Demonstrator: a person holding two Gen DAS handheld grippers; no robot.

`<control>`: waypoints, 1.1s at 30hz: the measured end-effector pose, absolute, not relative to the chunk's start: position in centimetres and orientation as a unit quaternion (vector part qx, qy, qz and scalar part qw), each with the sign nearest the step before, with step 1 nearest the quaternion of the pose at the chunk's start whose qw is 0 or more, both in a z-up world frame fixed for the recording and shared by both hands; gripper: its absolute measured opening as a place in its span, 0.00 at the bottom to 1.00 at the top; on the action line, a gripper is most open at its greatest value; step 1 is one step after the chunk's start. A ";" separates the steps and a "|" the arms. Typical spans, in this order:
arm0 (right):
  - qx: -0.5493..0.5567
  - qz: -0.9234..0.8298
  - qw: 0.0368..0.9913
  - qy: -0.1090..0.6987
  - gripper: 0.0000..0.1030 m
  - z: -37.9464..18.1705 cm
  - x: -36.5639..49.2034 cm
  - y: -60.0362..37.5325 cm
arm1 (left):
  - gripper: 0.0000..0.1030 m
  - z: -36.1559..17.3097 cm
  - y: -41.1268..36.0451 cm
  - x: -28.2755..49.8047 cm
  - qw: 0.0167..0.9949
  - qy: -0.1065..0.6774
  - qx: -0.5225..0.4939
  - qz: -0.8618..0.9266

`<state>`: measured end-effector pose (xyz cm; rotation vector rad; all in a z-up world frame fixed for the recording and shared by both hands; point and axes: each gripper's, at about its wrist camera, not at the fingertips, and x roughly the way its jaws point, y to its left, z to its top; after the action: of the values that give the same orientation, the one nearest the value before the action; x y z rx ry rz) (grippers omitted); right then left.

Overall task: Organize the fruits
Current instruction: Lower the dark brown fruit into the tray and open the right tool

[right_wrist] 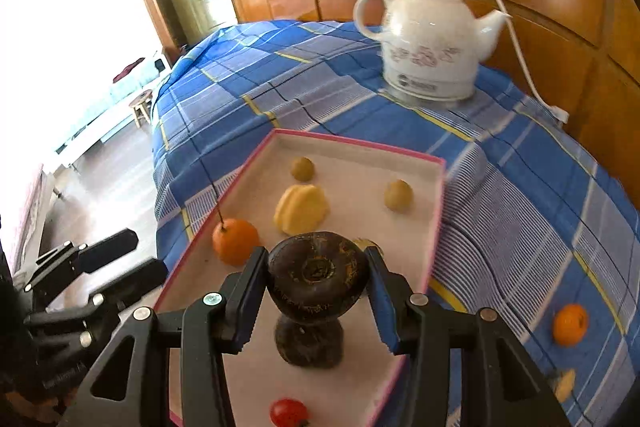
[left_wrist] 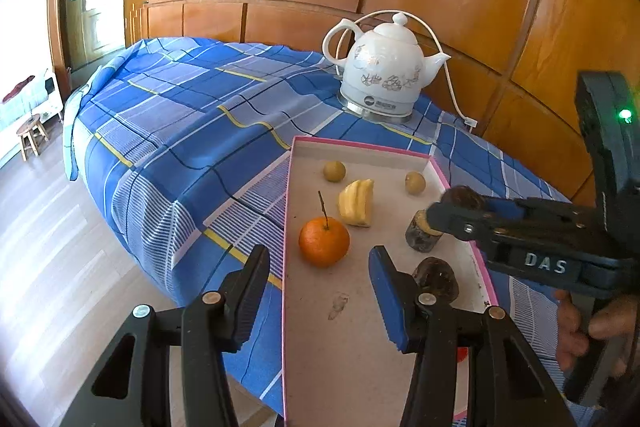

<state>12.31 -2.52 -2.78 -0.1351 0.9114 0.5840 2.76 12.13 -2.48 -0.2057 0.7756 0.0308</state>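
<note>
One dark fruit [right_wrist: 316, 275], perhaps mangosteen, pinched in right gripper [right_wrist: 316, 291], hides tray [right_wrist: 438, 195] behind.

Fruit in a pink-edged tray [left_wrist: 289, 187] on a blue checked cloth [left_wrist: 180, 115], two grippers over it.

The left gripper [left_wrist: 320, 291] hangs with its jaws apart and nothing between them, above the tray's near end. An orange [left_wrist: 323, 242] with a stalk, a yellow banana piece [left_wrist: 357, 202] and two small round fruits [left_wrist: 334, 171] lie in the tray. From the right, the right gripper [left_wrist: 444, 211] clamps a dark brown fruit [left_wrist: 464, 195]; two more dark pieces [left_wrist: 436, 281] sit below. A white kettle [left_wrist: 384, 71] stands behind.
</note>
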 end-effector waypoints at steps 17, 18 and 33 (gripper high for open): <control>-0.089 0.292 0.835 0.458 0.47 -4.7 12.8 -0.1 | 0.51 -2.6 12.5 2.9 0.918 0.380 -0.112 0.016; -0.094 0.286 0.836 0.459 0.47 -5.0 12.9 0.1 | 0.51 -2.7 12.5 2.8 0.918 0.380 -0.112 0.016; -0.059 0.261 0.845 0.463 0.54 -5.4 13.5 -1.7 | 0.51 -2.7 12.2 2.7 0.918 0.381 -0.109 0.013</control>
<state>13.47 -1.73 -5.42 -0.1245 0.9774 0.5500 2.72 12.21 -2.71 -0.2234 0.7828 0.0260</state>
